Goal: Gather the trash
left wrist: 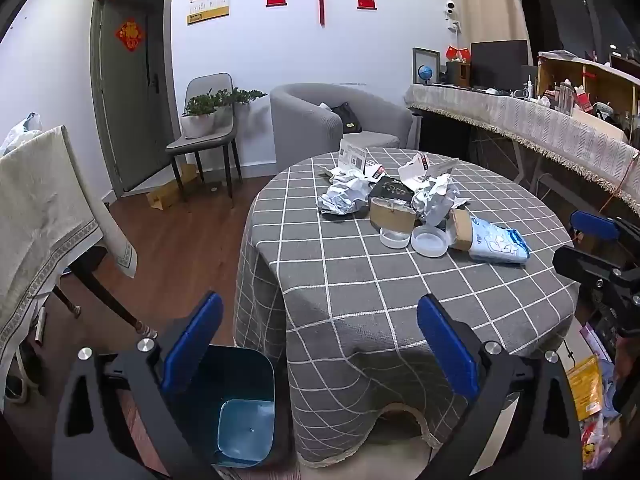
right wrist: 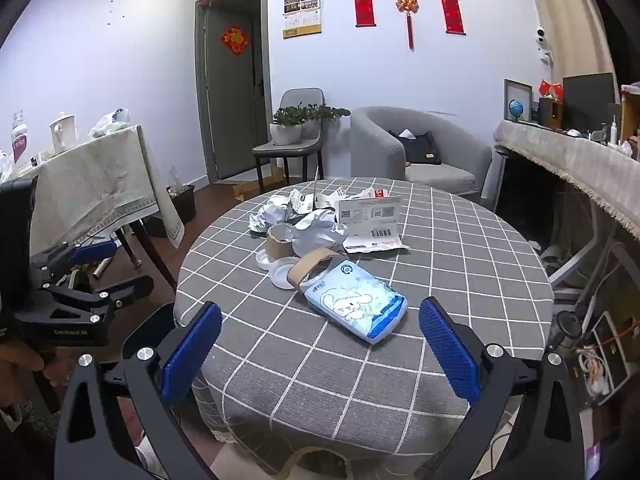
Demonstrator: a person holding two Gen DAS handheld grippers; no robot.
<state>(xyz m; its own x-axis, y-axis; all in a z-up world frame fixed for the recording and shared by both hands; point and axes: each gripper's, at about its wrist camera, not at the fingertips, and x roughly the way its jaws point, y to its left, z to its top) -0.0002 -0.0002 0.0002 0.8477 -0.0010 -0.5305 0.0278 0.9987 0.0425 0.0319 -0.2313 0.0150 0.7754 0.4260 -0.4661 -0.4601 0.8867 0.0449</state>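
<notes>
A heap of trash lies on the round table [left wrist: 360,280] with the grey checked cloth: crumpled white paper [left wrist: 344,194], a cardboard roll [left wrist: 392,214], white lids [left wrist: 430,240], a blue tissue pack [left wrist: 498,242] and printed leaflets. In the right wrist view the tissue pack [right wrist: 356,308] lies nearest, with the cardboard roll [right wrist: 312,270] and crumpled paper [right wrist: 316,232] behind it. My left gripper [left wrist: 320,340] hangs open over the table's near left edge, above a blue bin [left wrist: 240,412] on the floor. My right gripper [right wrist: 320,344] is open and empty, short of the tissue pack.
A cloth-draped table [left wrist: 40,208] stands at the left, a chair with potted plants [left wrist: 208,120] and a grey armchair [left wrist: 340,120] behind. A long covered counter [left wrist: 520,120] runs along the right. Bags and cables lie on the floor at the right [left wrist: 588,392].
</notes>
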